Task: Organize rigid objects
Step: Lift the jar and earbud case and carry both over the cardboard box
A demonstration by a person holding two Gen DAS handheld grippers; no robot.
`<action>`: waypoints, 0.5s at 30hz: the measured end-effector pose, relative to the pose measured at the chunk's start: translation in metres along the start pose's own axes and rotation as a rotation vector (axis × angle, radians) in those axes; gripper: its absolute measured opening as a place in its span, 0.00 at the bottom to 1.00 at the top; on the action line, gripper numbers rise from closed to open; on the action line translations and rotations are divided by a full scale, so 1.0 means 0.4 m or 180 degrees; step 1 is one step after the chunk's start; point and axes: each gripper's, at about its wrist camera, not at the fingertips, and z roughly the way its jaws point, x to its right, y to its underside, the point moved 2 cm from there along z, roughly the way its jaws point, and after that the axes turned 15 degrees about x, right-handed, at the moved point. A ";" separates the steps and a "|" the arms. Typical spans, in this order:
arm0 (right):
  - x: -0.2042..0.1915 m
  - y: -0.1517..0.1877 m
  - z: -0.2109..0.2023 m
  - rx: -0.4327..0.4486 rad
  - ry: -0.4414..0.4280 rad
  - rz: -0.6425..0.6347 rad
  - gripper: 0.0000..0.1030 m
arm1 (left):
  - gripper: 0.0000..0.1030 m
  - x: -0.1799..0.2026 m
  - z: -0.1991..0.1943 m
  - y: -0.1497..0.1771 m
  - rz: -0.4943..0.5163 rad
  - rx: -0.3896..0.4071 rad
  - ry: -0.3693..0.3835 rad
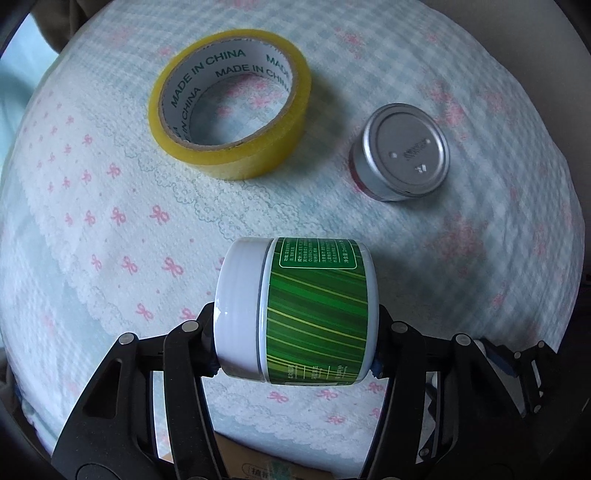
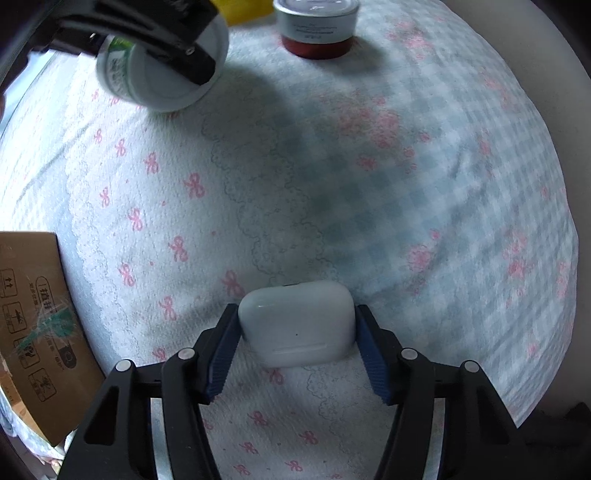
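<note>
My left gripper point(image 1: 295, 332) is shut on a white jar with a green striped label point(image 1: 299, 310), held on its side above the bedsheet; the jar also shows in the right wrist view point(image 2: 162, 70) at the top left. My right gripper point(image 2: 295, 332) is shut on a white earbud case point(image 2: 297, 323), its blue pads point(image 2: 221, 354) against both sides. A yellow roll of tape point(image 1: 229, 107) lies flat beyond the jar. A small silver-lidded tin with a red base point(image 1: 400, 162) stands to its right, and also at the top of the right wrist view point(image 2: 317, 26).
A pale blue checked bedsheet with pink bows point(image 2: 332, 184) covers the surface. A brown cardboard box point(image 2: 33, 325) stands at the left edge in the right wrist view, and part of it shows below the left gripper point(image 1: 258, 465).
</note>
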 end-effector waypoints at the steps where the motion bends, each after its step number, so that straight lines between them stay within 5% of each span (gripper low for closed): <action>1: 0.008 -0.001 -0.006 0.0009 0.0018 0.0016 0.55 | 0.51 -0.004 -0.017 0.002 -0.0006 0.0015 0.0003; 8: 0.066 -0.004 -0.082 0.0137 0.0038 0.0151 0.55 | 0.51 -0.005 -0.147 0.020 -0.0201 0.0139 0.0002; 15: 0.132 -0.020 -0.263 0.0419 -0.0021 0.0077 0.55 | 0.51 0.020 -0.363 0.070 -0.0663 0.0405 0.0006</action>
